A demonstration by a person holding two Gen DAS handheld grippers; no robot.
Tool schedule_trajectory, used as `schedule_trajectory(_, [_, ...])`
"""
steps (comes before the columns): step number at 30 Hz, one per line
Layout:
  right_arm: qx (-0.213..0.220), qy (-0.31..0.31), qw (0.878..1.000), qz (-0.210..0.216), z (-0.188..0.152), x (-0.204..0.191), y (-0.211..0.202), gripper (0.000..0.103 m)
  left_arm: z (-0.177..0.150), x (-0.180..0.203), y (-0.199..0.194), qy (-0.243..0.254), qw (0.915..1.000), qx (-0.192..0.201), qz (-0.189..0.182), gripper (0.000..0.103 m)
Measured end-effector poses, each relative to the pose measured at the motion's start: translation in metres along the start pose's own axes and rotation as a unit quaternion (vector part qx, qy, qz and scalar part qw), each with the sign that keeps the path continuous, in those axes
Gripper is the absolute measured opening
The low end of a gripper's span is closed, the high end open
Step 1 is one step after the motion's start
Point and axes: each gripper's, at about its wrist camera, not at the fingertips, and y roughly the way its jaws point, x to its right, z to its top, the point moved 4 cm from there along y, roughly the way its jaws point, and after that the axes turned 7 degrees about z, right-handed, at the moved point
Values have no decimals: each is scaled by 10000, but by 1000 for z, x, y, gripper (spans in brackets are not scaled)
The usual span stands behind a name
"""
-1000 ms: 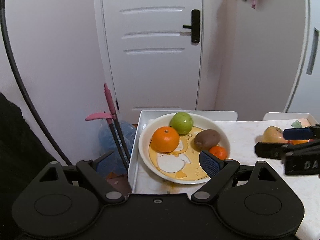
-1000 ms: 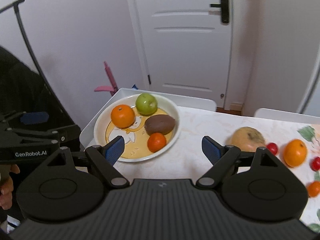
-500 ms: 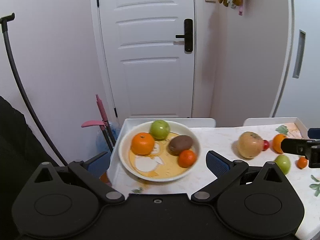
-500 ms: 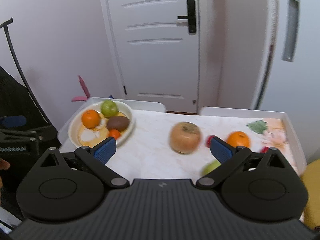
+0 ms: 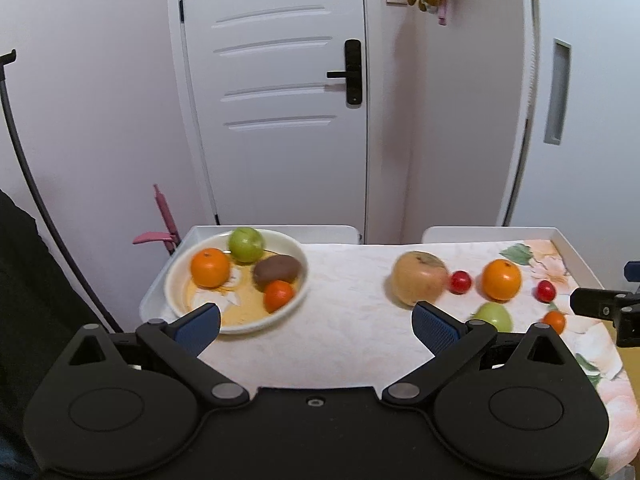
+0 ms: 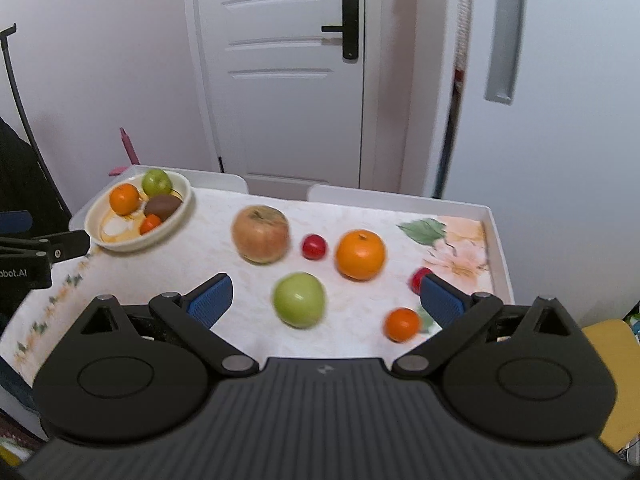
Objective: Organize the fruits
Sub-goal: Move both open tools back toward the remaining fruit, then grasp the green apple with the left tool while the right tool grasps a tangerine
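Note:
A white bowl (image 5: 296, 300) (image 6: 182, 208) at the table's left holds an orange (image 5: 210, 267), a green apple (image 5: 246, 244), a brown kiwi (image 5: 277, 269) and a small tangerine (image 5: 279, 296). Loose on the cloth lie a large tan apple (image 6: 261, 233), a green apple (image 6: 299, 300), an orange (image 6: 360, 254), a small tangerine (image 6: 402, 324) and two red cherry tomatoes (image 6: 314, 246) (image 6: 416, 278). My left gripper (image 5: 316, 326) is open and empty, right of the bowl. My right gripper (image 6: 325, 300) is open and empty, its fingers either side of the green apple, above it.
The table (image 6: 496, 240) has a raised white rim and a floral cloth. A white door (image 5: 276, 100) and walls stand behind it. A pink-handled tool (image 5: 160, 220) leans at the back left. A yellow seat (image 6: 612, 360) is at the right.
Both grippers have pulled back and swung right, away from the bowl. The right gripper now faces the loose fruit, with the green apple between its fingers in view.

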Motion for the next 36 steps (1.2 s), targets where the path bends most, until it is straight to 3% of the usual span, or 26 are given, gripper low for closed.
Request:
schedule_trajectory(18, [-136,-111,9998,-96,-57,88,35,103,-38,111,58,-30,9985,-267,-477,103])
schedule_trajectory(24, [-171,-174,9997,50,-67,100,58,103,-43,146,82,349,9973,-162,-618,102])
schedule_trajectory(32, [-303,-295,9989,191,-77,100,81,93,-50,178,107,576,9941,-268,-882,87])
schedule_trajectory(34, [-301,-309,9988,237,-78,99,83,93,-50,179,113,538,9938,-340,-906,74])
schedule_trajectory(36, [-299,-328,9986,294,-78,99,86,91,-50,180,116,520,9929,-387,-998,68])
